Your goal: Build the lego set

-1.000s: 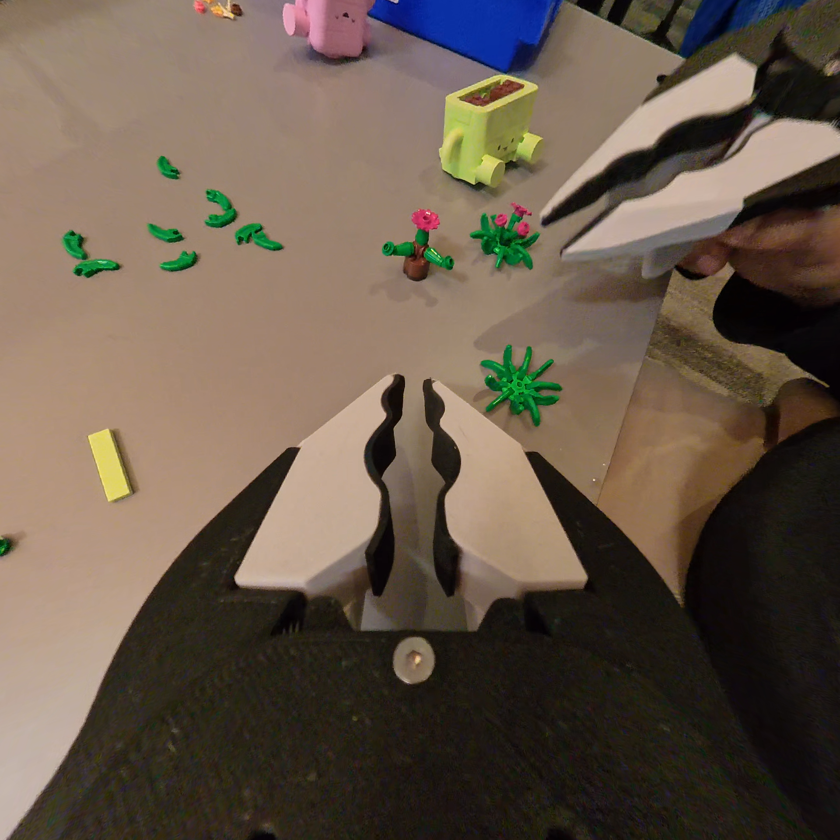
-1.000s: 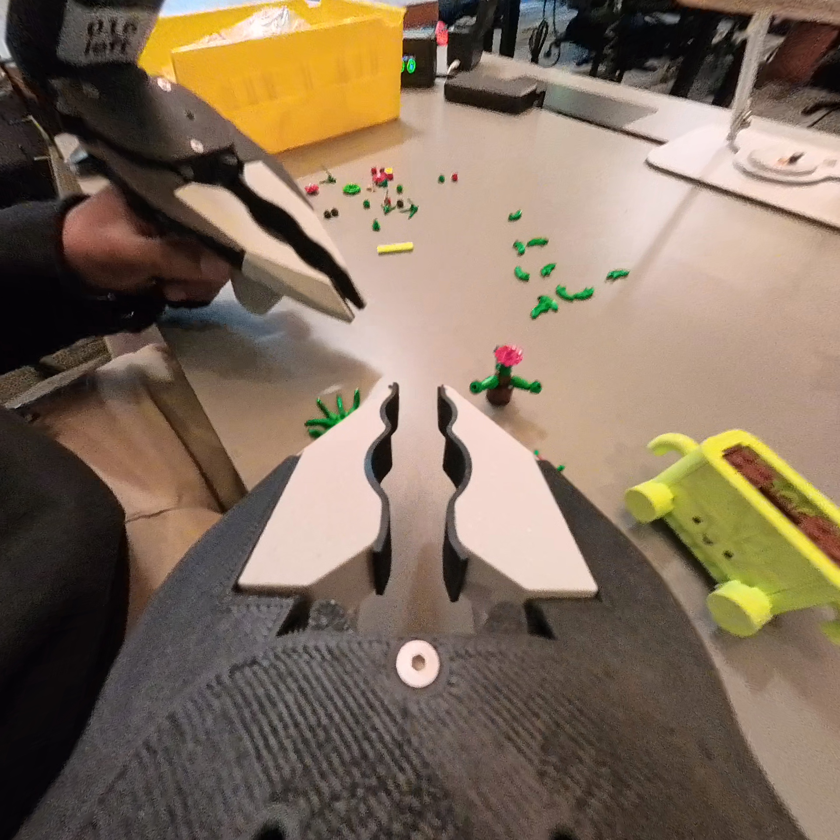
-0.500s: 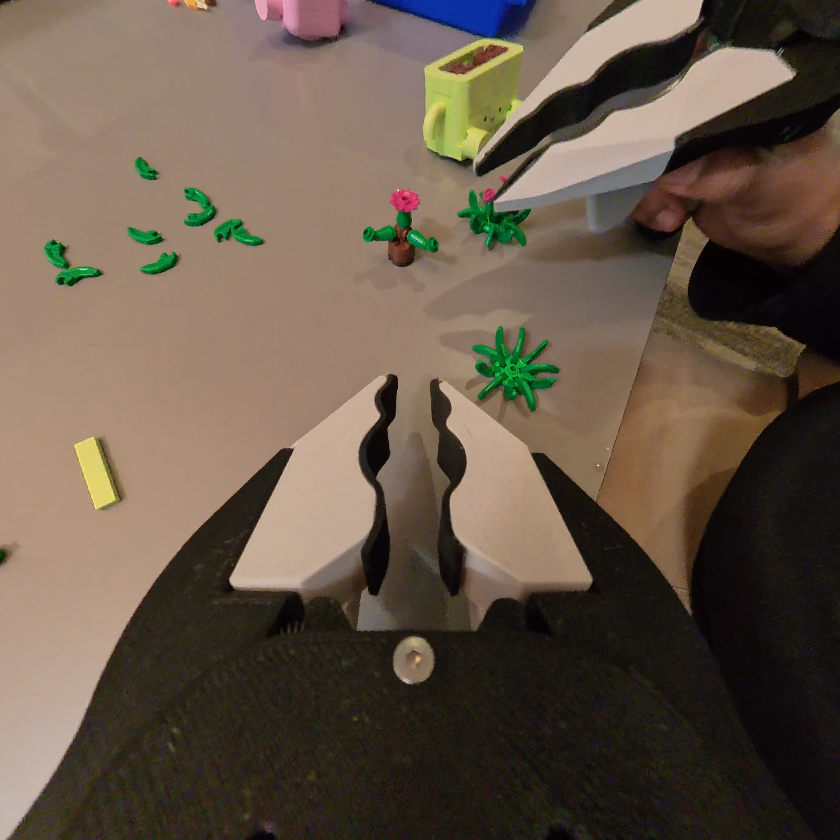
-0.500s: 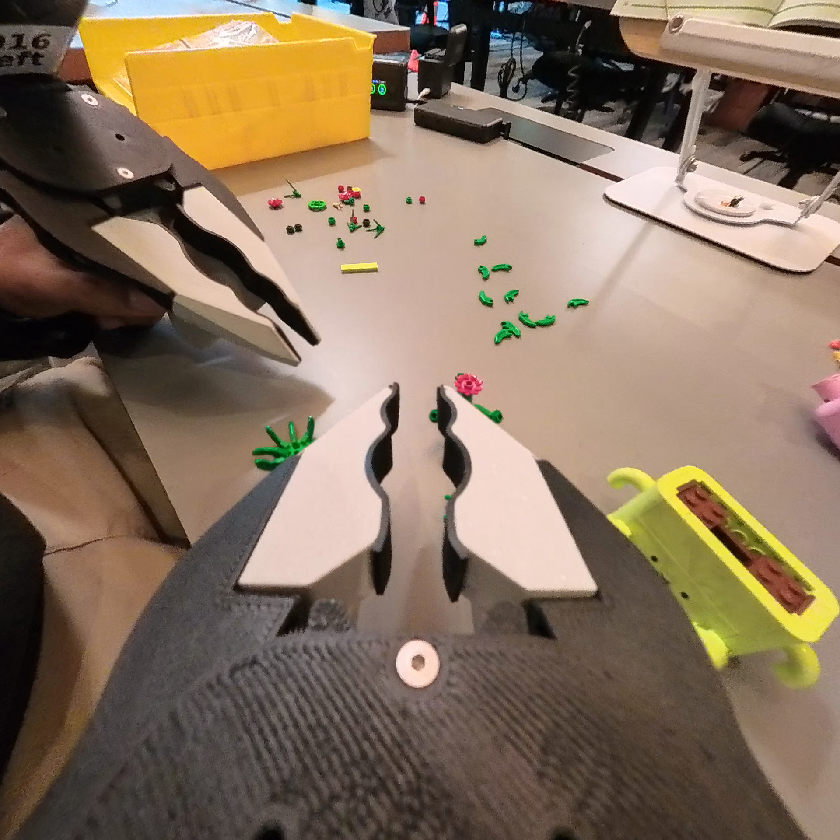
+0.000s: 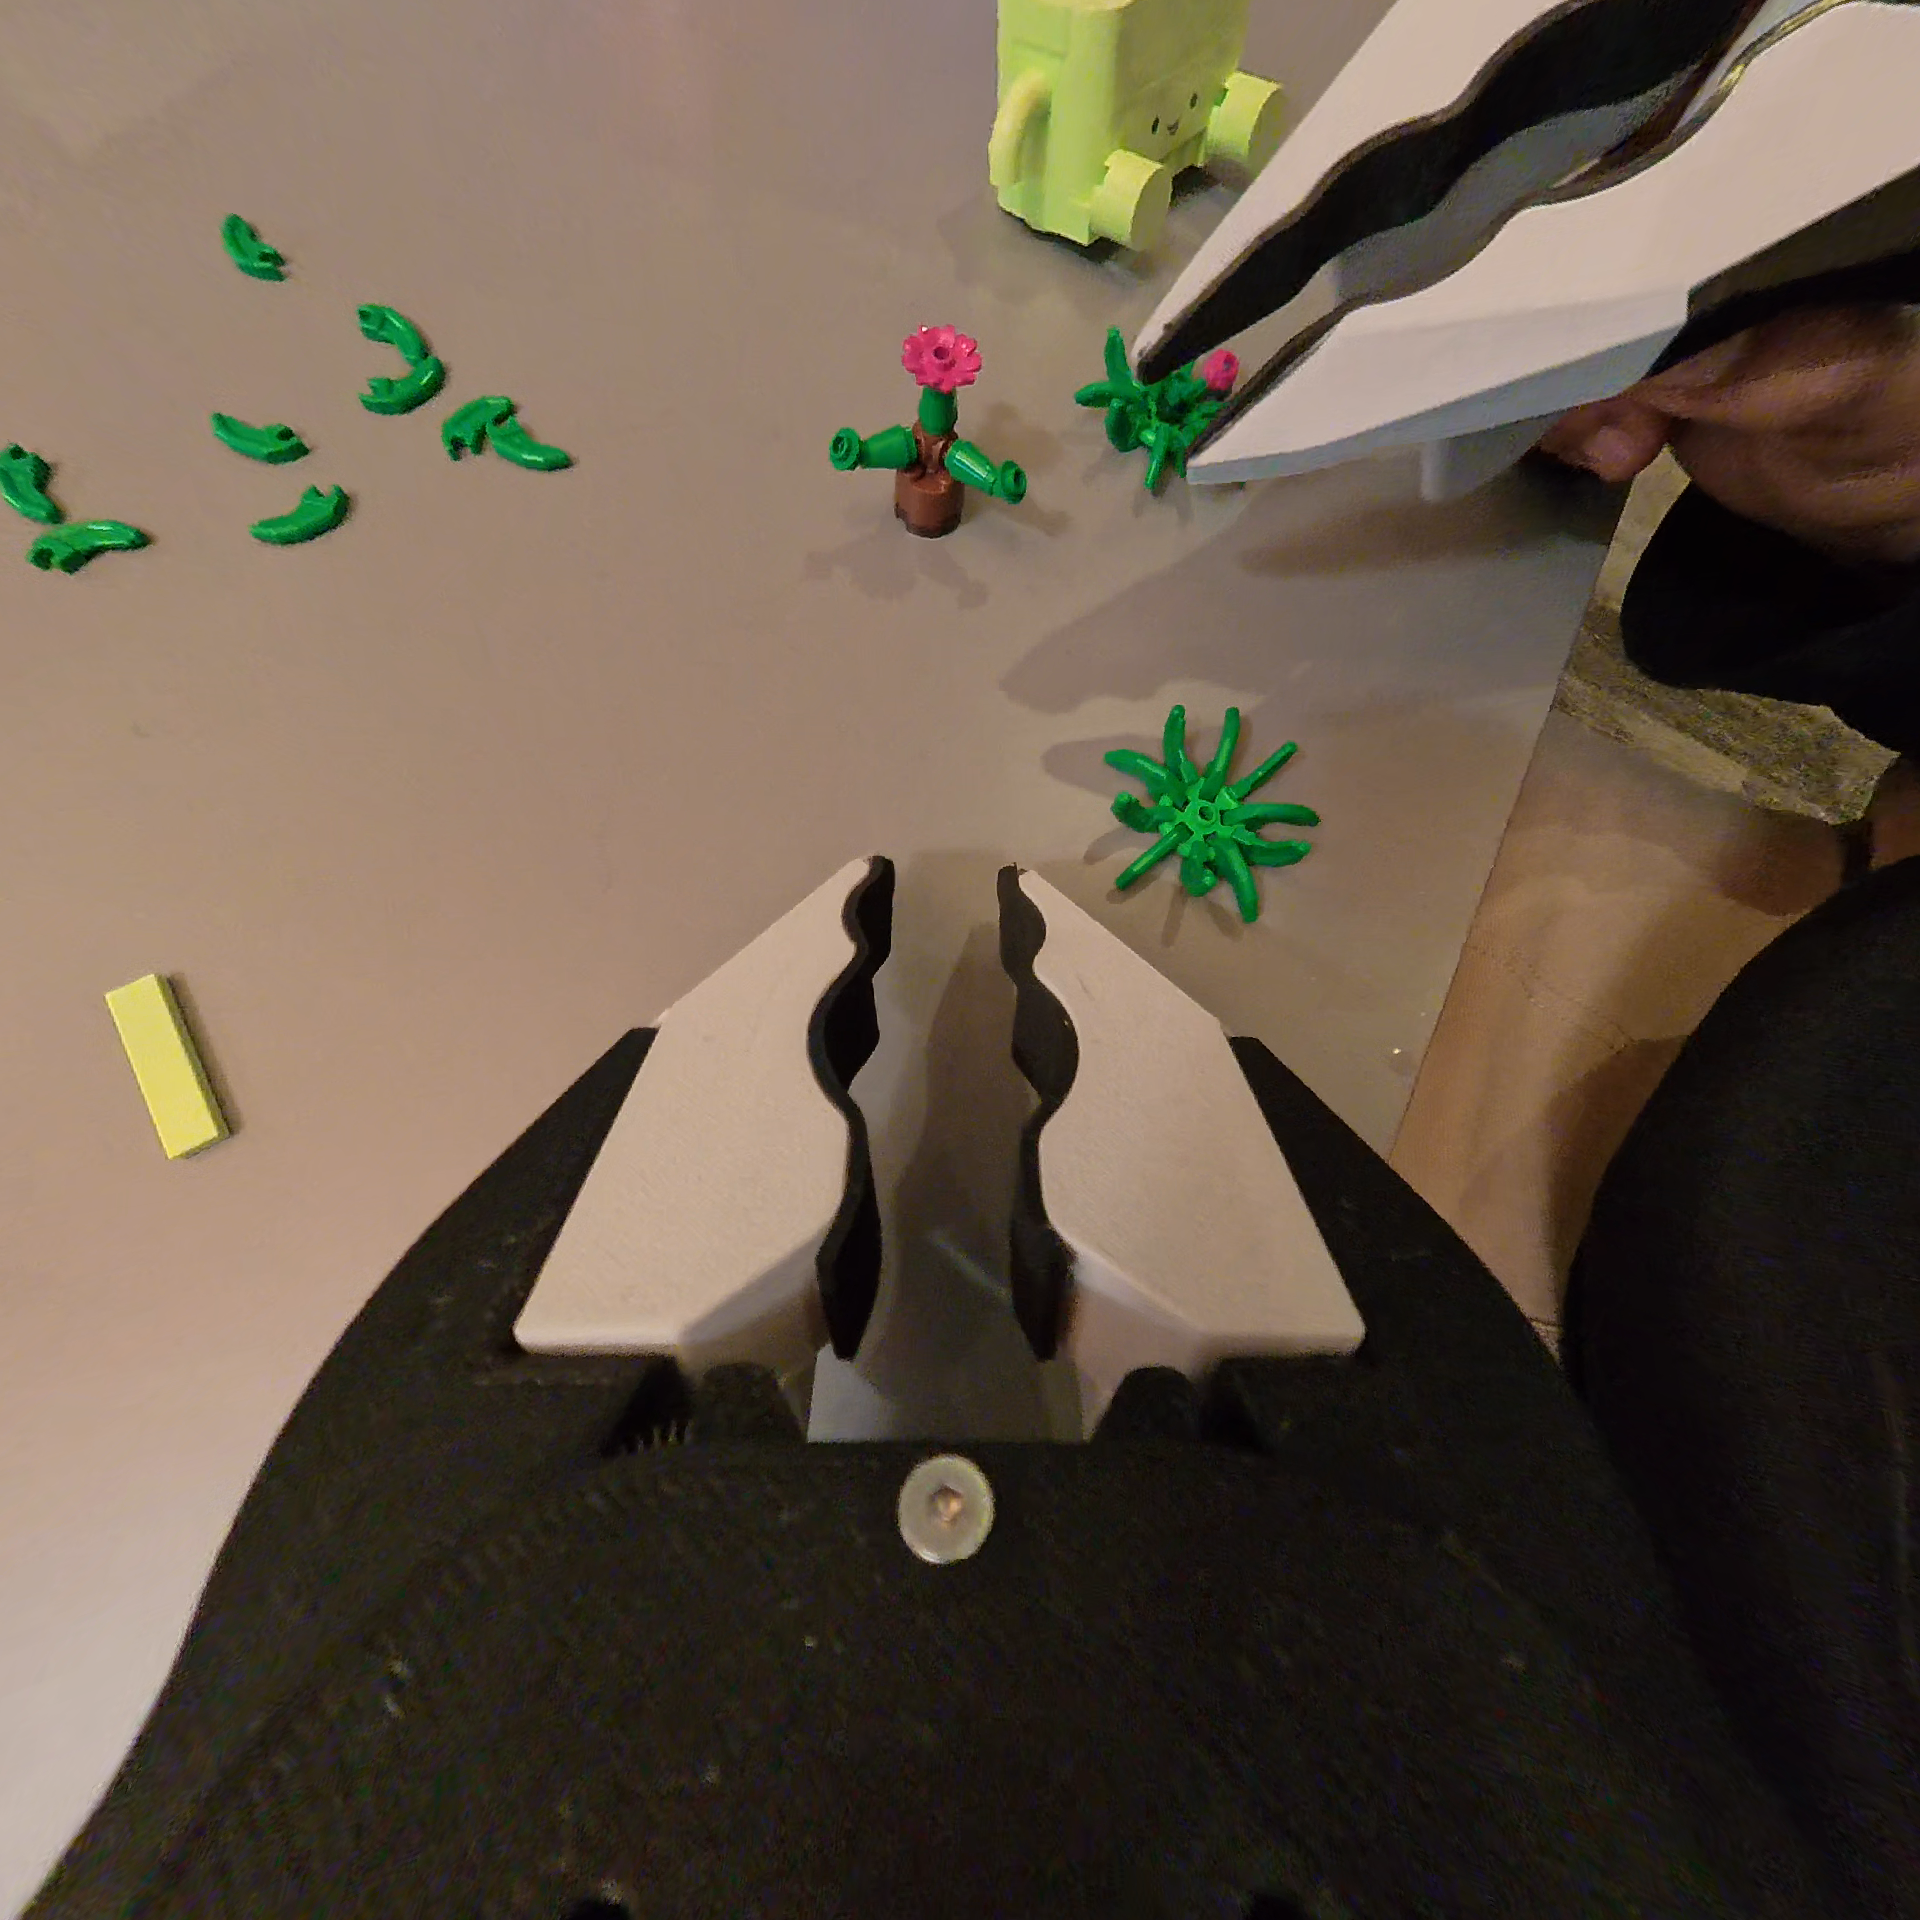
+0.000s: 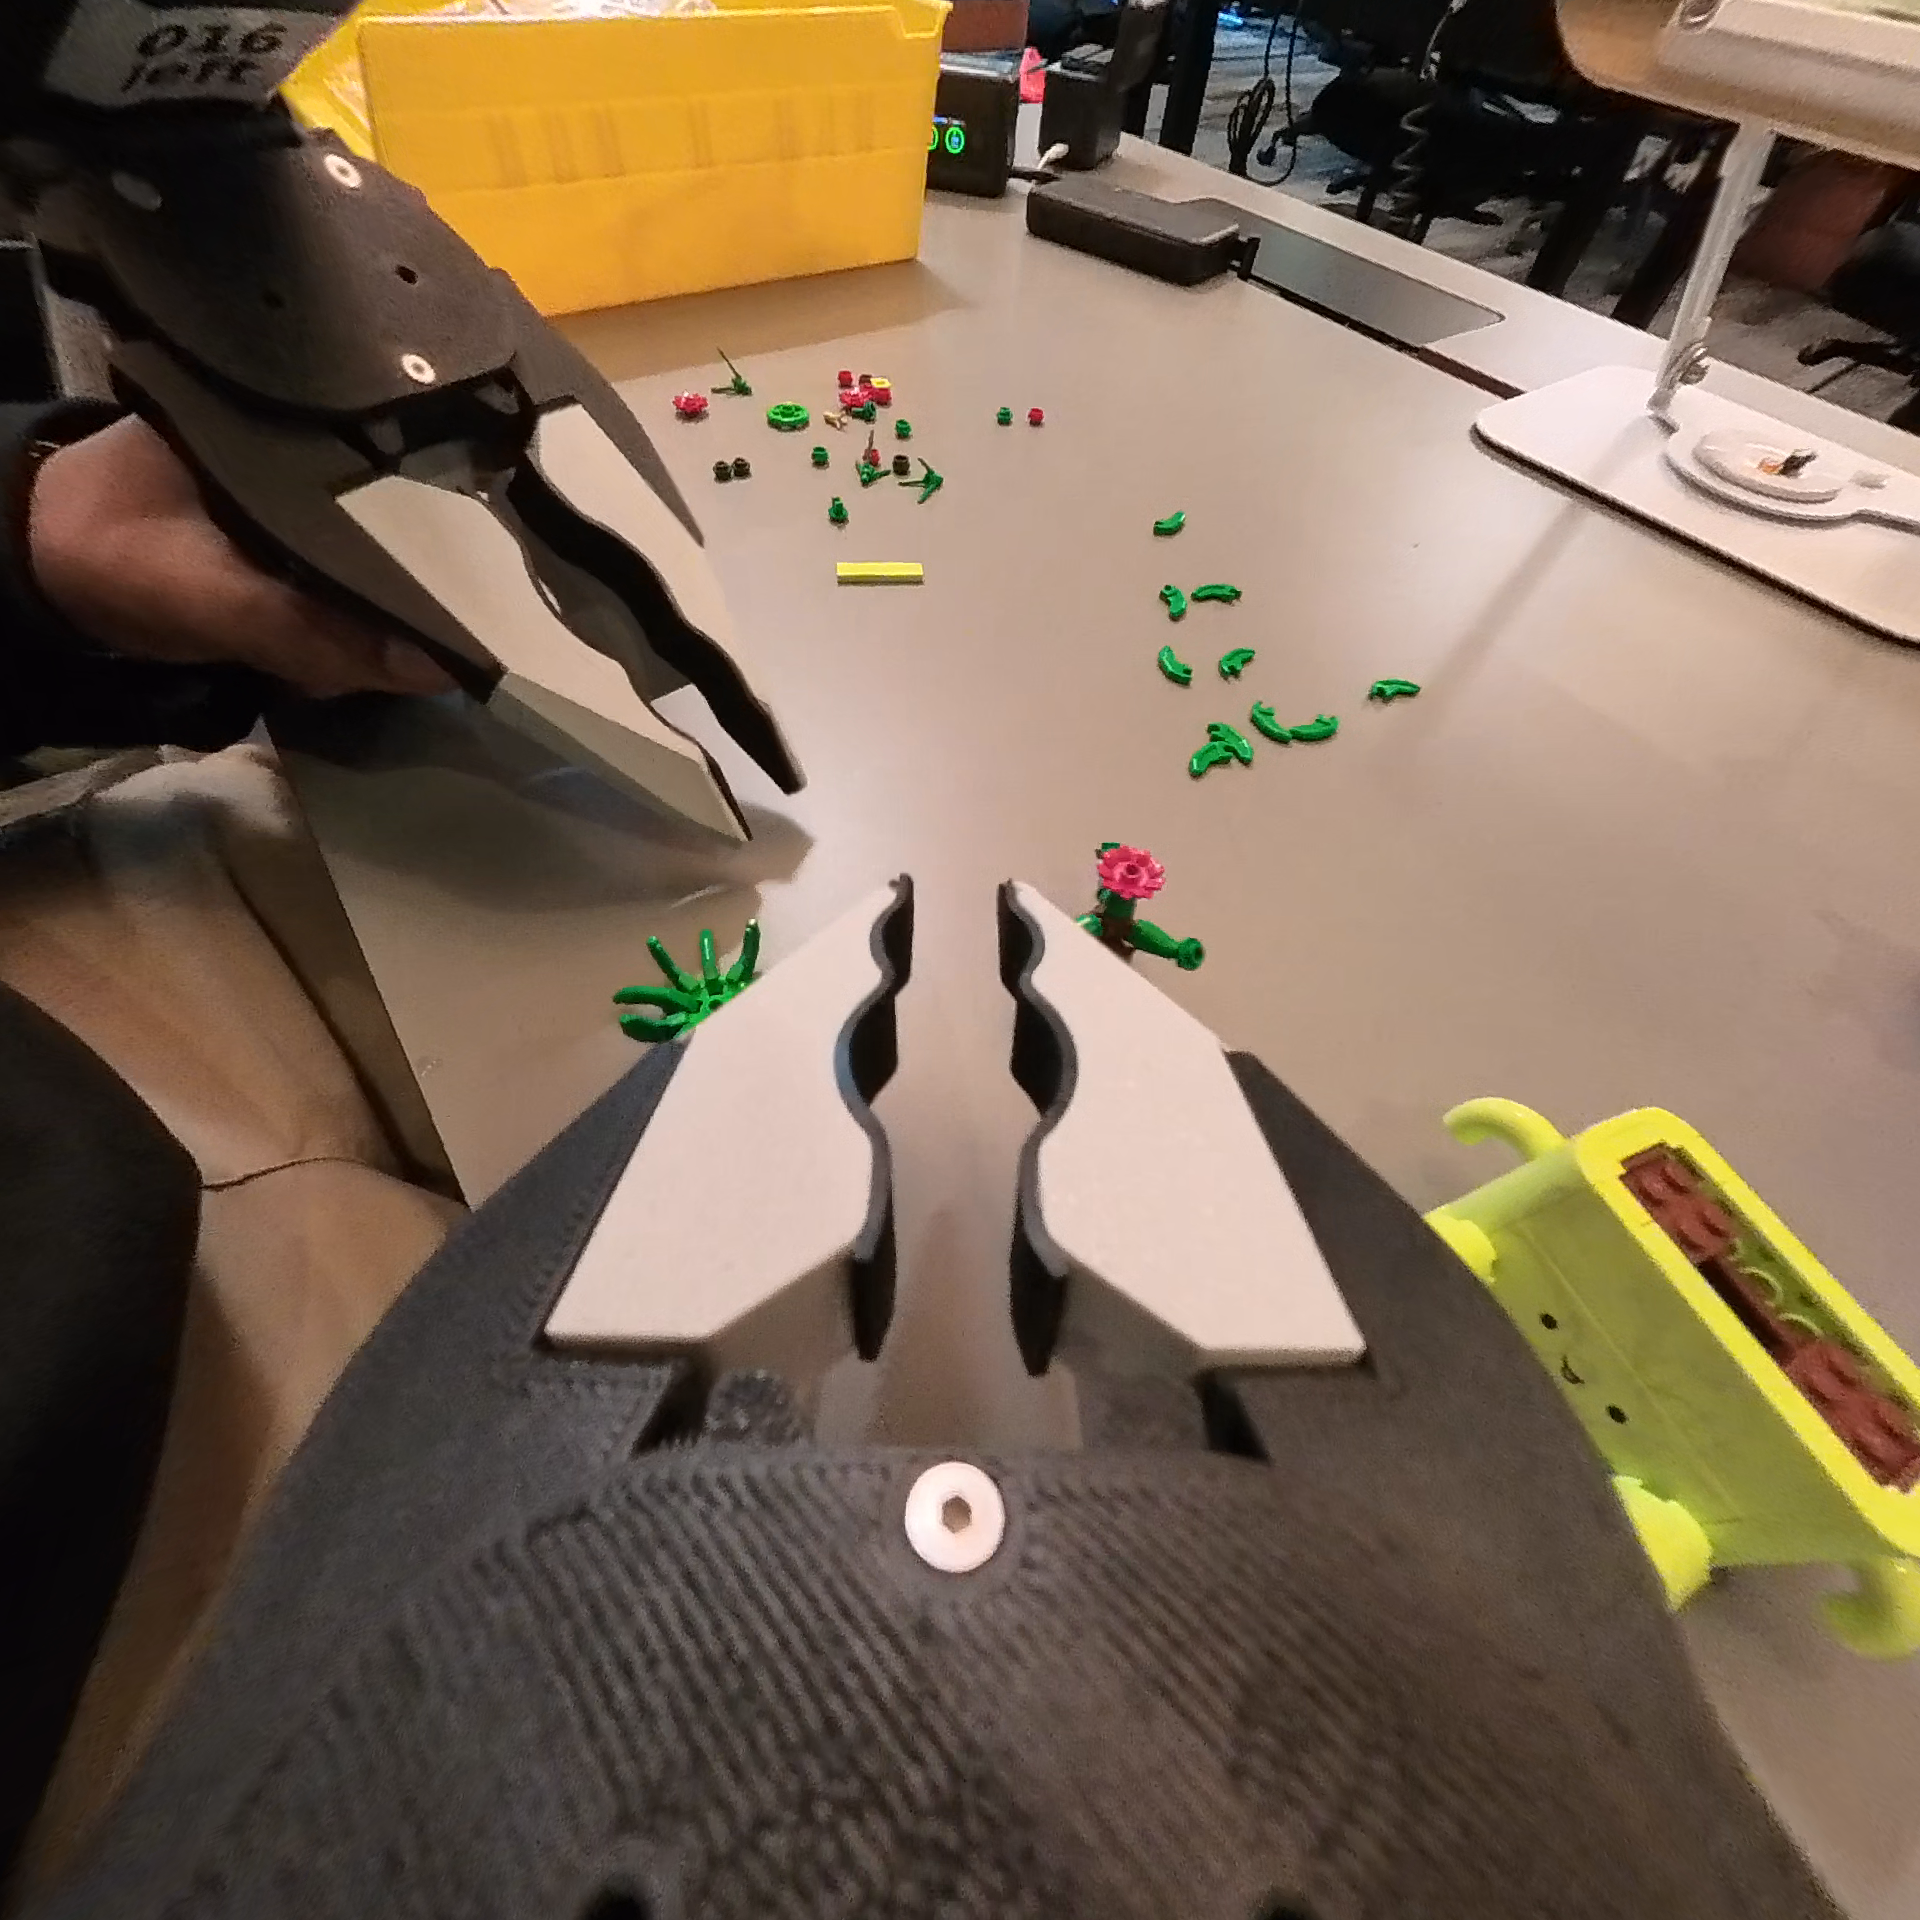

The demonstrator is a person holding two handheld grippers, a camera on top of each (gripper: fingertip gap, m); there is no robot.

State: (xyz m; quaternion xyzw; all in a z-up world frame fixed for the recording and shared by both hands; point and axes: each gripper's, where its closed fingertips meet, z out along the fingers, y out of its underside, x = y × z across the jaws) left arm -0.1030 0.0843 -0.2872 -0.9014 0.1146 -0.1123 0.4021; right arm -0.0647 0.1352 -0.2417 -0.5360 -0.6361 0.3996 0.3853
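Observation:
My left gripper (image 5: 943, 873) is open with a narrow gap and empty, low over the grey table (image 5: 520, 675), just left of a green spiky plant piece (image 5: 1205, 816). My right gripper (image 5: 1174, 421) is open, its tips on either side of a leafy plant with pink buds (image 5: 1148, 410). A pink flower on a brown pot (image 5: 935, 447) stands to the left of that. In the right wrist view my right gripper (image 6: 954, 888) hides the leafy plant; the flower (image 6: 1127, 904), the spiky plant (image 6: 686, 987) and my left gripper (image 6: 769, 808) show.
A lime planter with brown studs (image 6: 1704, 1351) lies on its side at the right. Green curved leaves (image 6: 1247, 717), a yellow tile (image 6: 879, 571) and several small pieces (image 6: 852, 426) are scattered. A yellow bin (image 6: 644, 145) and a white lamp base (image 6: 1714, 488) stand farther off. The table edge (image 5: 1475, 935) is near. Some 8 centimeters of space lies between my two pairs of fingers. The left tips stand about 4 centimeters off the spiky plant (image 6: 686, 987). Look for it in the left wrist view (image 5: 1189, 865) too. The left tips stand about 4 centimeters off the green spiky plant piece (image 5: 1205, 816).
My right gripper has come down and forward to the leafy plant with pink buds. My left gripper has dropped closer to the table and its gap has widened slightly.

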